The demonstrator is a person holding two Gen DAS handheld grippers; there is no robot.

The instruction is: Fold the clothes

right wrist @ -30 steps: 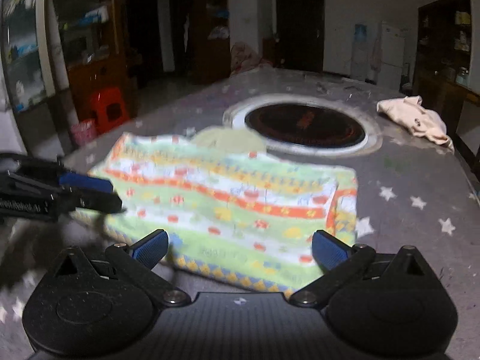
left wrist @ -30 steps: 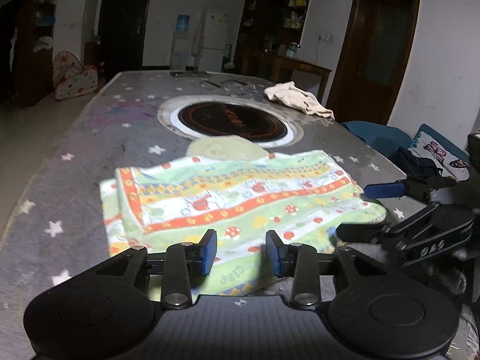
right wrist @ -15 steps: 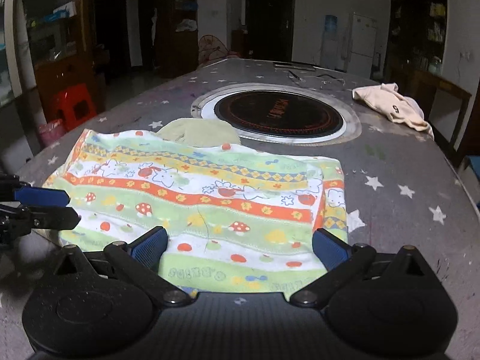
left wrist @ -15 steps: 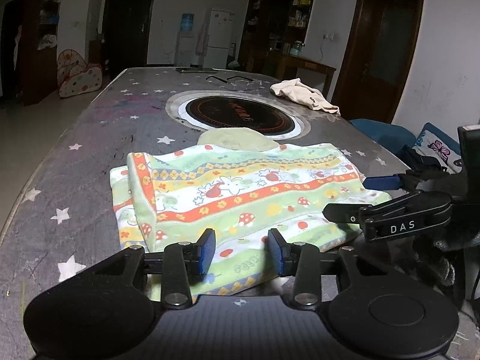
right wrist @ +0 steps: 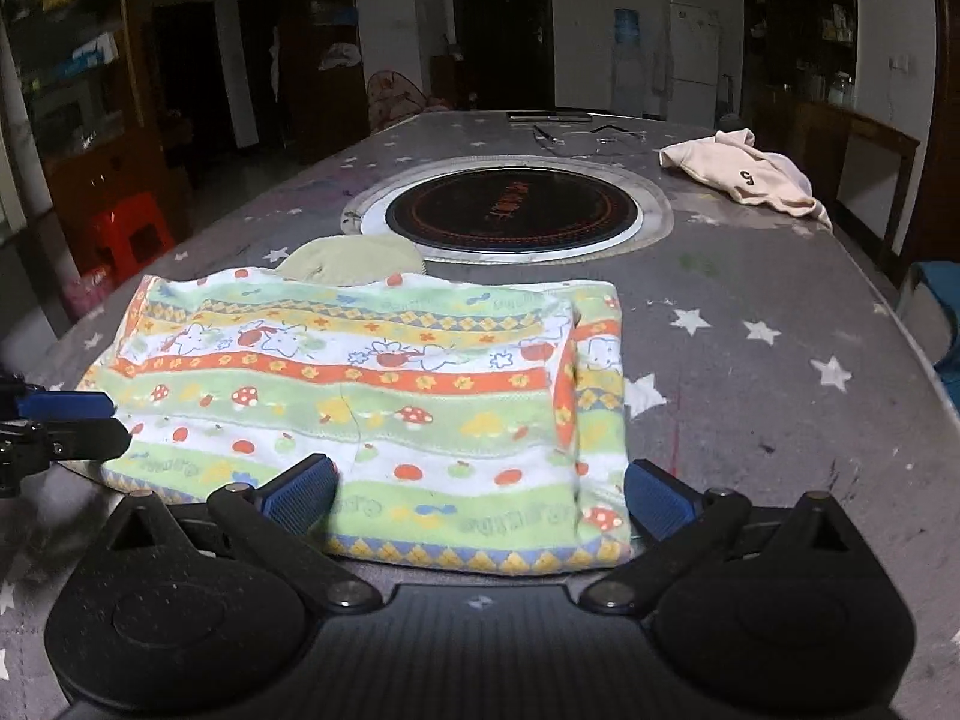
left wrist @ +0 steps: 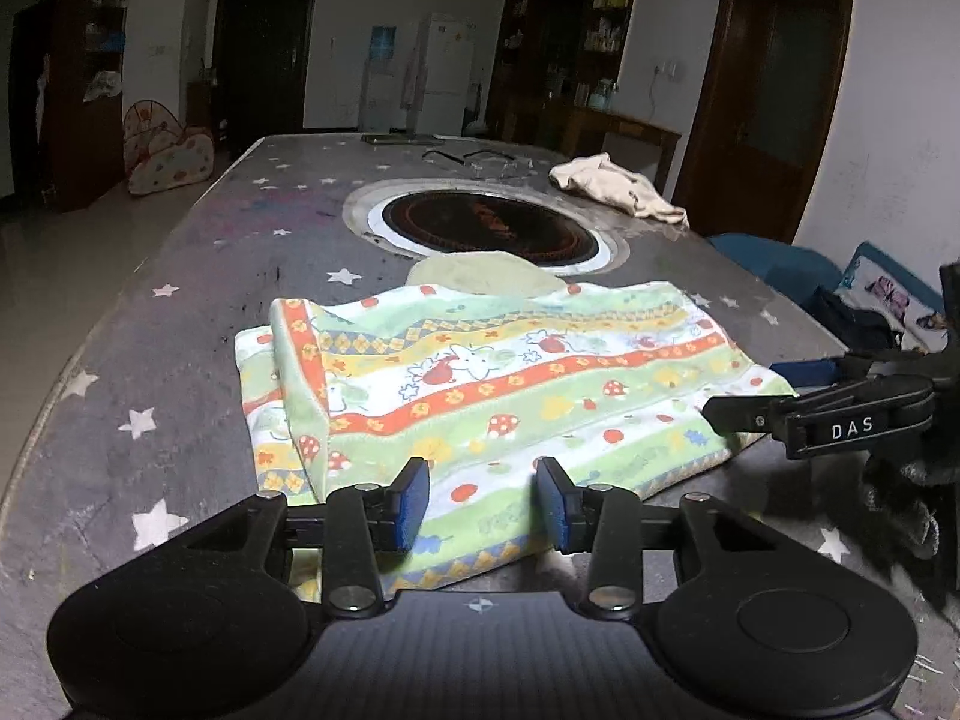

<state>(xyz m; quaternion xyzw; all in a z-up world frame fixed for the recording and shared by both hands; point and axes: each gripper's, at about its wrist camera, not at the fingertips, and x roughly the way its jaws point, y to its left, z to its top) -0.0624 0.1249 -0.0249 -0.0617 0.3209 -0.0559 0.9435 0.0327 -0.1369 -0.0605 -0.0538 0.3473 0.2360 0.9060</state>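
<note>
My left gripper [left wrist: 482, 501] has just been easing a little wider; its blue pads stand partly apart over the near hem of the patterned garment [left wrist: 498, 396], nothing pinched between them. My right gripper [right wrist: 478, 495] is spread wide, its pads straddling the near edge of the same cloth, gripping nothing. From the left camera the right gripper's body is cut off at 3 o'clock; the dark mass under it I cannot make out. A pale green piece [right wrist: 354, 261] peeks from under the garment's far edge, mostly hidden, so I cannot tell what it is.

The garment lies flat in front of me, folded over along one side, banded in green, orange, yellow and white with mushrooms and small animals.

It rests on a grey table [right wrist: 780, 372] scattered with white stars. At 12 o'clock sits a round black hotplate [right wrist: 510, 210] in a pale ring; at 1 o'clock, a crumpled cream garment [right wrist: 744, 174]. The dim room behind shows dark doors, shelves and a white fridge [left wrist: 444, 81].
</note>
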